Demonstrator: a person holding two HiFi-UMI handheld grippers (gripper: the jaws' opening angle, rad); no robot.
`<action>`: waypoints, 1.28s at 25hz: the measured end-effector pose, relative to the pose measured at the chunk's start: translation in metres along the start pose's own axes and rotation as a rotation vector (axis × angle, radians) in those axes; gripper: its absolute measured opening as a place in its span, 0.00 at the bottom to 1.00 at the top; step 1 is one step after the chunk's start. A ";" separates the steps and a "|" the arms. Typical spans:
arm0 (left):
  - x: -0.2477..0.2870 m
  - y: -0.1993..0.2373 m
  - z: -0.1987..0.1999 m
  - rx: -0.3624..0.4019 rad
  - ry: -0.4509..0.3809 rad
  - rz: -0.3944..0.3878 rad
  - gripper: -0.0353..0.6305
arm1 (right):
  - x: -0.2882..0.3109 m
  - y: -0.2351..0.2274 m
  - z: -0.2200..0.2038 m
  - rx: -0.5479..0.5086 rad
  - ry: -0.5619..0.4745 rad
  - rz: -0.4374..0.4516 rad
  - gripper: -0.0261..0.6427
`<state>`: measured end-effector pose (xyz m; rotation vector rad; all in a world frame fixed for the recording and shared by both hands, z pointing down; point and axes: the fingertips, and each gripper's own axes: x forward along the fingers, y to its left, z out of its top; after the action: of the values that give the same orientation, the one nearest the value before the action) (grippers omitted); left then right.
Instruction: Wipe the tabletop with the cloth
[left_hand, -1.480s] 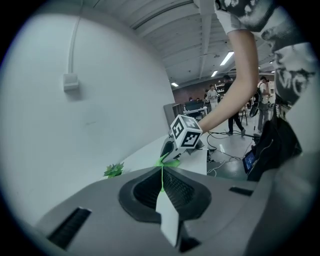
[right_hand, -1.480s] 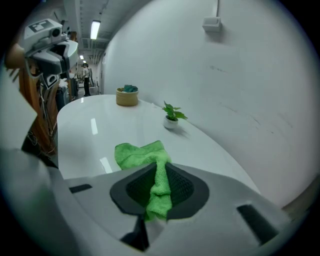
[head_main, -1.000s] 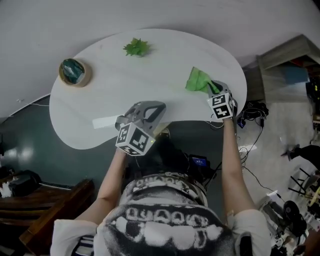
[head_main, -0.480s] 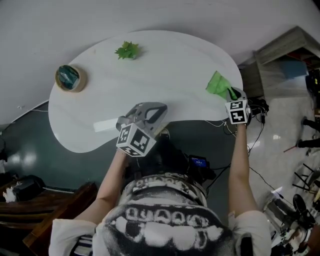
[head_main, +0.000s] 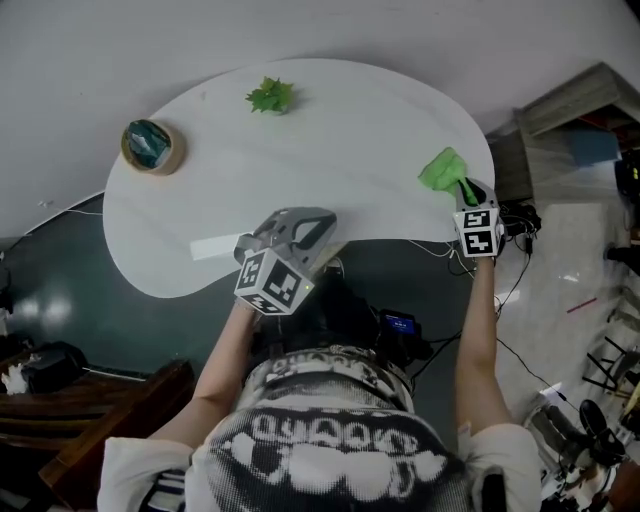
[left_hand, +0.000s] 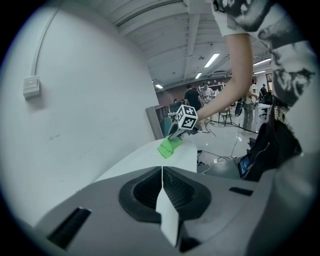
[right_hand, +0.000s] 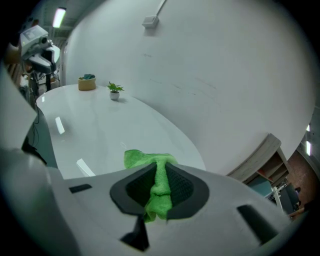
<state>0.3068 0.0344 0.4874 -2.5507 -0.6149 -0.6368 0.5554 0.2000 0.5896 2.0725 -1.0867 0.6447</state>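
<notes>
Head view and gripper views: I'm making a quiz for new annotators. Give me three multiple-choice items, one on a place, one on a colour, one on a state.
1. Where on the table is the cloth?
A) left end
B) middle
C) right end

2. What colour is the cloth?
A) green
B) blue
C) white

3. How is the left gripper?
A) open
B) shut, empty
C) shut on the cloth

Key:
1 C, it lies by the right edge, gripped by the right gripper.
2 A, it is bright green in every view.
3 B, its jaws meet with nothing between.
</notes>
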 end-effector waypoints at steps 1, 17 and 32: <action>-0.005 0.000 -0.003 -0.001 0.002 0.004 0.06 | -0.001 0.006 0.008 -0.012 -0.012 0.007 0.12; -0.156 0.007 -0.099 -0.125 0.083 0.205 0.06 | -0.019 0.217 0.163 -0.216 -0.212 0.235 0.12; -0.336 -0.023 -0.211 -0.277 0.191 0.466 0.06 | -0.074 0.539 0.306 -0.444 -0.445 0.598 0.12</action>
<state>-0.0408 -0.1580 0.4875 -2.6981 0.1450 -0.8226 0.0937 -0.2159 0.5339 1.5267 -1.9425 0.1684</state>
